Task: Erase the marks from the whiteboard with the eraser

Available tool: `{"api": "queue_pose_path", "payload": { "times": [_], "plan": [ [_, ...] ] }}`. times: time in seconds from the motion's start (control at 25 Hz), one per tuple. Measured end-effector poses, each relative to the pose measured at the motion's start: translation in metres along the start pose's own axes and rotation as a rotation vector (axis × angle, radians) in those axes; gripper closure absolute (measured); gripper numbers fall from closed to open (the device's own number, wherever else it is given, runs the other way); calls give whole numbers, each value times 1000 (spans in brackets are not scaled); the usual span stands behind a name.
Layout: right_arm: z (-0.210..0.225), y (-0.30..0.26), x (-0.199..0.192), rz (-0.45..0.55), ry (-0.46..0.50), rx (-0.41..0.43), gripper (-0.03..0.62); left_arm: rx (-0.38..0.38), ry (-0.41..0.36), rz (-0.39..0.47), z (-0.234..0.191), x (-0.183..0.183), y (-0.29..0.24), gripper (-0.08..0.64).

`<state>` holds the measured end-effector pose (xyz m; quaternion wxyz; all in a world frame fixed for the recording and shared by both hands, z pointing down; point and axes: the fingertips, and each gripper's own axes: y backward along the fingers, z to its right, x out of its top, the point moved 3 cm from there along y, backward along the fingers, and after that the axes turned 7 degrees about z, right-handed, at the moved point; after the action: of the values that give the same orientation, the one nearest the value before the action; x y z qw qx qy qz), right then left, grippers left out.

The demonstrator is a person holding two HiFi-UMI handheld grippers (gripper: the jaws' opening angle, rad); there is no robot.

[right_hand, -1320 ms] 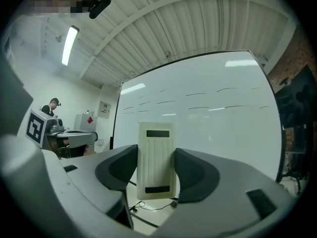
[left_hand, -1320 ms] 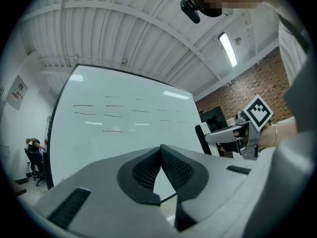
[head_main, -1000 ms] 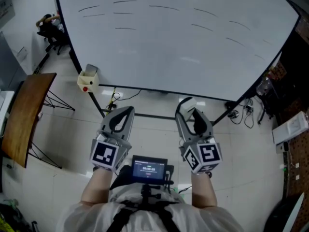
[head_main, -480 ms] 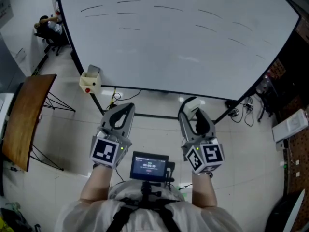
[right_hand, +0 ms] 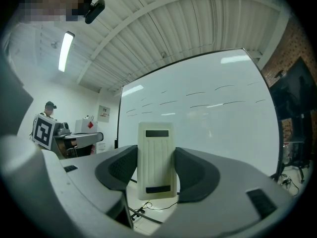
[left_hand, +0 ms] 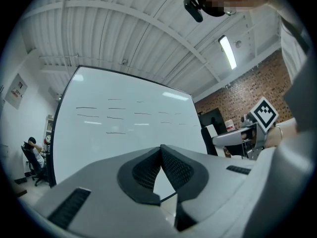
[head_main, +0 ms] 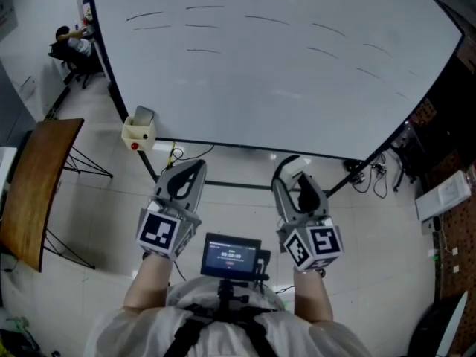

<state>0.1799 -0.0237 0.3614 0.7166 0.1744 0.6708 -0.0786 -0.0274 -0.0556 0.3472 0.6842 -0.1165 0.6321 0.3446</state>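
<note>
Large white rectangular whiteboard (head_main: 282, 73) on a stand: short dark dash marks (head_main: 204, 7) along its upper area.
Grey left gripper (left_hand: 160, 150): jaws clenched tip to tip, nothing between.
Grey right gripper (right_hand: 157, 150): clamped on cream ribbed plastic eraser (right_hand: 157, 165), upright, apart from the board.

Glossy whiteboard (head_main: 282, 65), ribbed plastic eraser (right_hand: 157, 160)
</note>
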Motion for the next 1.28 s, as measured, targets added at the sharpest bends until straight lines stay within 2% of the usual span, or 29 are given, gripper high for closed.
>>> {"api": "queue_pose_path", "payload": {
  "times": [0.76, 1.28],
  "plan": [
    [3, -21, -3, -2, -2, 19, 354, 19, -16, -7, -16, -5, -7, 554],
    [12, -25, -3, 3, -17, -7, 354, 9, -23, -2, -17, -5, -16, 554]
  ]
}}
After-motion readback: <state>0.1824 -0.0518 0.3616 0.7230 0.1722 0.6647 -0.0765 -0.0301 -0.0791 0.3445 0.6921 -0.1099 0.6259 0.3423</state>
